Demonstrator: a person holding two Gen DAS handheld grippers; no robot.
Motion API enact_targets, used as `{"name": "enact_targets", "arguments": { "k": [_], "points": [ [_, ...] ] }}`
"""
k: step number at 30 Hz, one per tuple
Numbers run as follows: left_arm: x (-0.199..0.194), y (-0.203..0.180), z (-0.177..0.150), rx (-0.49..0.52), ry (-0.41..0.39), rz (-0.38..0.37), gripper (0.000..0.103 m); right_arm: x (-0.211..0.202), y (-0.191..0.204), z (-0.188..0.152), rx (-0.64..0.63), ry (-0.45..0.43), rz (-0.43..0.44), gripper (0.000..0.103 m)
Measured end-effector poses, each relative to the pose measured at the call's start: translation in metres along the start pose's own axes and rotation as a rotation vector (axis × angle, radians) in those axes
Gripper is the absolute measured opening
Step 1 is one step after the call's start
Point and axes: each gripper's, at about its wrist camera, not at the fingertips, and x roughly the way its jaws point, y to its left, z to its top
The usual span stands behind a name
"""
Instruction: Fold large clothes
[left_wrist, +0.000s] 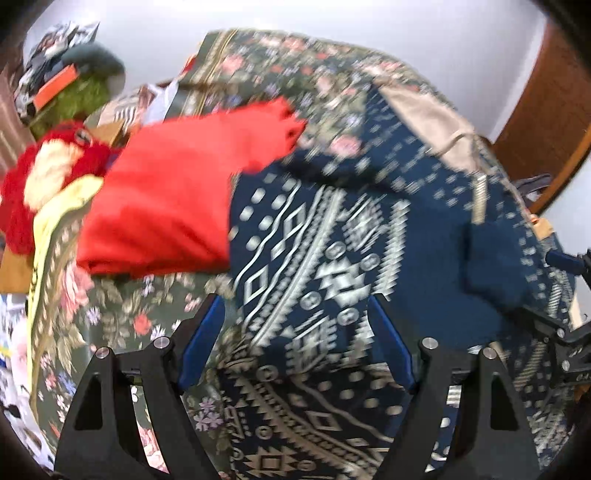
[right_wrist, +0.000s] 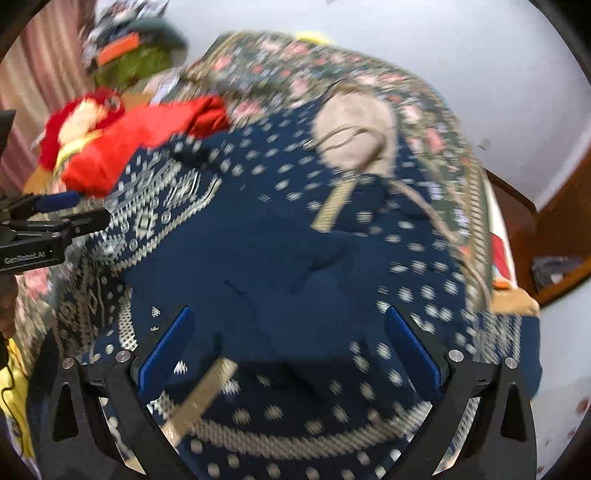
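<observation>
While both frames are blurred, a navy patterned garment lies on a floral bedspread; left gripper and right gripper both gape wide, empty (beige hood lining clearest in the right view).

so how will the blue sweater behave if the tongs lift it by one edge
Probably floppy: the blue sweater lies creased and draped over the floral cover. Likely heavyish, since it looks like thick knit. Its zipper and drawstring may dangle.

A folded red garment and red plush toy crowd the navy patterned garment's left edge.
</observation>
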Motion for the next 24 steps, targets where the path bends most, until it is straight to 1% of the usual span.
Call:
{"name": "enact_targets", "arguments": {
  "k": [1,2,4,6,8,9,10,11,12,13,14,16,17,20,24],
  "points": [
    [0.005,0.002,-0.002,0.002,0.011,0.009,0.079,0.006,0.001,0.002,-0.005,0.014,0.002,0.096],
    [0.010,0.003,-0.005,0.005,0.021,0.018,0.079,0.018,0.003,0.004,-0.010,0.047,0.007,0.094],
    [0.023,0.005,-0.010,0.016,0.042,0.039,0.079,0.037,0.002,0.004,-0.006,0.099,0.022,0.083],
    [0.034,0.006,-0.016,0.025,0.061,0.046,0.079,0.047,0.001,0.001,0.003,0.123,0.032,0.082],
    [0.040,0.008,-0.023,0.022,0.069,0.041,0.079,0.050,0.000,-0.002,0.009,0.114,0.039,0.081],
    [0.042,0.009,-0.026,0.012,0.068,0.036,0.080,0.050,-0.001,-0.003,0.012,0.108,0.047,0.075],
    [0.043,0.010,-0.026,0.004,0.069,0.033,0.081,0.050,-0.003,-0.004,0.019,0.103,0.061,0.066],
    [0.045,0.011,-0.028,-0.006,0.071,0.030,0.081,0.048,-0.005,-0.005,0.028,0.098,0.063,0.062],
    [0.046,0.012,-0.028,-0.011,0.076,0.026,0.081,0.048,-0.006,-0.004,0.033,0.093,0.053,0.052],
    [0.046,0.012,-0.027,-0.011,0.078,0.024,0.081,0.045,-0.007,-0.004,0.041,0.084,0.041,0.039],
    [0.045,0.013,-0.027,-0.012,0.077,0.025,0.081,0.042,-0.009,-0.005,0.050,0.072,0.029,0.034],
    [0.045,0.014,-0.026,-0.013,0.080,0.028,0.081,0.035,-0.014,-0.006,0.063,0.052,0.011,0.018],
    [0.046,0.014,-0.026,-0.014,0.084,0.032,0.081,0.031,-0.016,-0.007,0.070,0.041,0.006,0.016],
    [0.042,0.013,-0.029,-0.007,0.086,0.049,0.081,0.011,-0.027,-0.007,0.101,-0.010,0.012,0.015],
    [0.036,0.004,-0.030,0.011,0.086,0.085,0.081,-0.021,-0.038,-0.008,0.149,-0.092,-0.023,0.012]
  ]
}}
